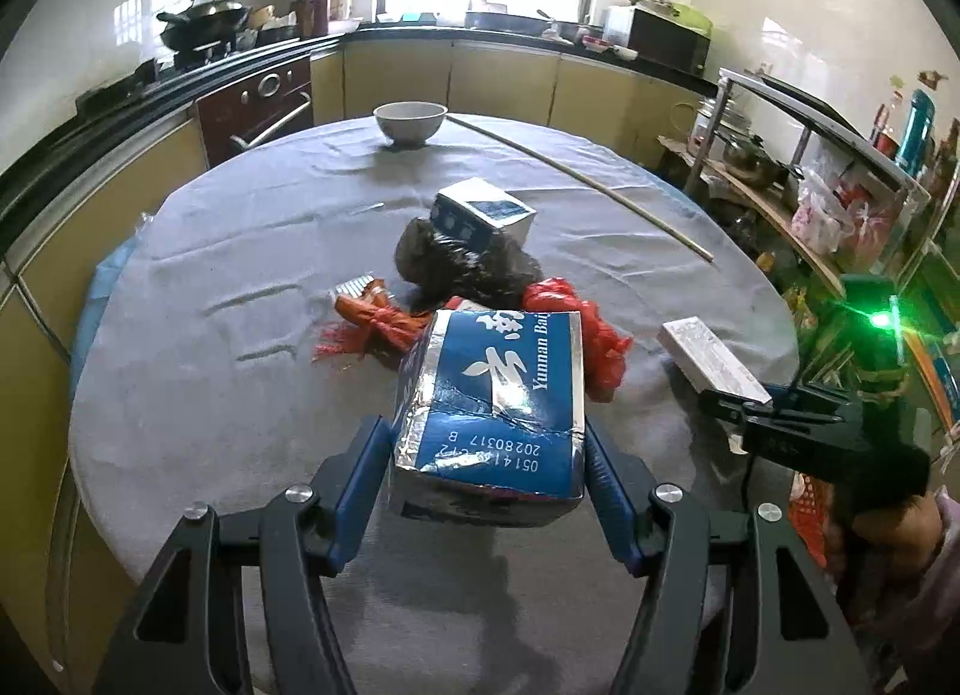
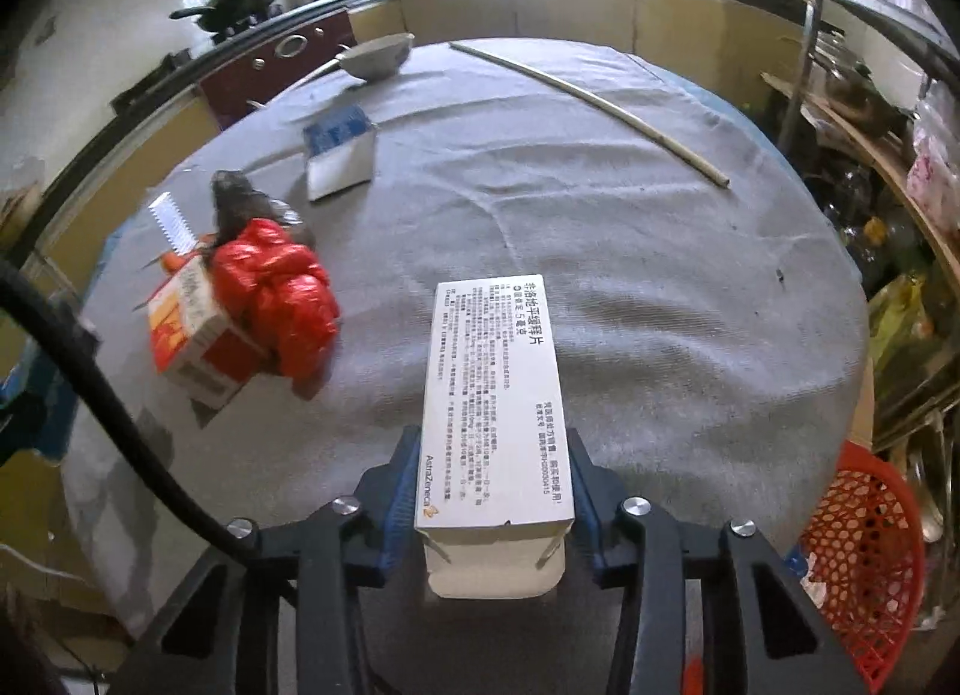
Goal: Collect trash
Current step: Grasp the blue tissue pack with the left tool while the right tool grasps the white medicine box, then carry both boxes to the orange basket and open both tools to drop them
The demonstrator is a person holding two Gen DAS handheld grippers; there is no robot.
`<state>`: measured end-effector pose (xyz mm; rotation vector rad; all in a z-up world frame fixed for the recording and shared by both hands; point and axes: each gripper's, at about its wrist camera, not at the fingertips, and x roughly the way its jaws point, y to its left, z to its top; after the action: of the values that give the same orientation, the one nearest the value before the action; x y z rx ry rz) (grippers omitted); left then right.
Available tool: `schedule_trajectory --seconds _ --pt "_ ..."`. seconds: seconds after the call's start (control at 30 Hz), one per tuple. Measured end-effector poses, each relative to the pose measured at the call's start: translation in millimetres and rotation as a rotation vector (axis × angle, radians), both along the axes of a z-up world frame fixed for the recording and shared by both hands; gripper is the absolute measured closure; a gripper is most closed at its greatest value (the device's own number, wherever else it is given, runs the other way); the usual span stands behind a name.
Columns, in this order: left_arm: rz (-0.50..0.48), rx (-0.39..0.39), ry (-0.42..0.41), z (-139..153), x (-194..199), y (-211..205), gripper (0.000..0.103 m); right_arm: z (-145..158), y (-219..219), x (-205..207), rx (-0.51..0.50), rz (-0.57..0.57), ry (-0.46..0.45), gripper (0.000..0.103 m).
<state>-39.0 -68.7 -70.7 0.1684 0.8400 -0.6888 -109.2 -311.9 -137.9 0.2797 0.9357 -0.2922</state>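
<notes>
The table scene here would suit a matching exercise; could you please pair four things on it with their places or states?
Things:
1. blue foil box
2. white medicine box
3. white bowl
4. red plastic bag

States:
A. at the table's far edge
B. held in the right tool
C. crumpled on the cloth among other trash
D. held in the left tool

Pairs: 1-D, 2-B, 3-A, 4-C

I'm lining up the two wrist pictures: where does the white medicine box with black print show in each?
Left wrist: white medicine box with black print, far right, gripped by the right tongs.
Right wrist: centre bottom, between the tongs' blue pads.
Shared landmark: white ceramic bowl at the table's far edge.
</notes>
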Motion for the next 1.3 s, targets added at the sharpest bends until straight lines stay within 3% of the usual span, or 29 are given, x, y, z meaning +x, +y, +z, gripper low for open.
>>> schedule_trajectory --seconds 0.17,0.33,0.6,0.77,0.97,1.03,1.07,1.17,1.3 --pt "-0.053 0.012 -0.019 6 -17 -21 0.037 23 4 -26 -0.005 0.012 -0.07 0.056" --pt "-0.116 0.026 -0.052 16 -36 -48 0.037 47 -14 -73 -0.007 -0.052 -0.137 0.056" --pt "-0.363 0.038 -0.08 21 -89 -134 0.037 72 -74 -168 0.037 -0.236 -0.185 0.056" --pt "-0.509 0.046 -0.062 15 -122 -192 0.036 63 -108 -228 0.146 -0.35 -0.197 0.056" --pt "-0.635 0.059 -0.009 -2 -154 -243 0.036 39 -140 -270 0.288 -0.447 -0.206 0.055" --pt "-0.666 0.066 0.018 -9 -160 -255 0.036 30 -149 -277 0.332 -0.474 -0.216 0.052" --pt "-0.681 0.07 0.034 -12 -163 -261 0.036 24 -154 -281 0.353 -0.498 -0.215 0.044" --pt "-0.68 0.078 0.031 -11 -167 -258 0.036 15 -161 -289 0.413 -0.537 -0.23 0.041" --pt "-0.625 0.066 -0.054 13 -165 -233 0.032 26 -157 -292 0.375 -0.533 -0.266 0.041"
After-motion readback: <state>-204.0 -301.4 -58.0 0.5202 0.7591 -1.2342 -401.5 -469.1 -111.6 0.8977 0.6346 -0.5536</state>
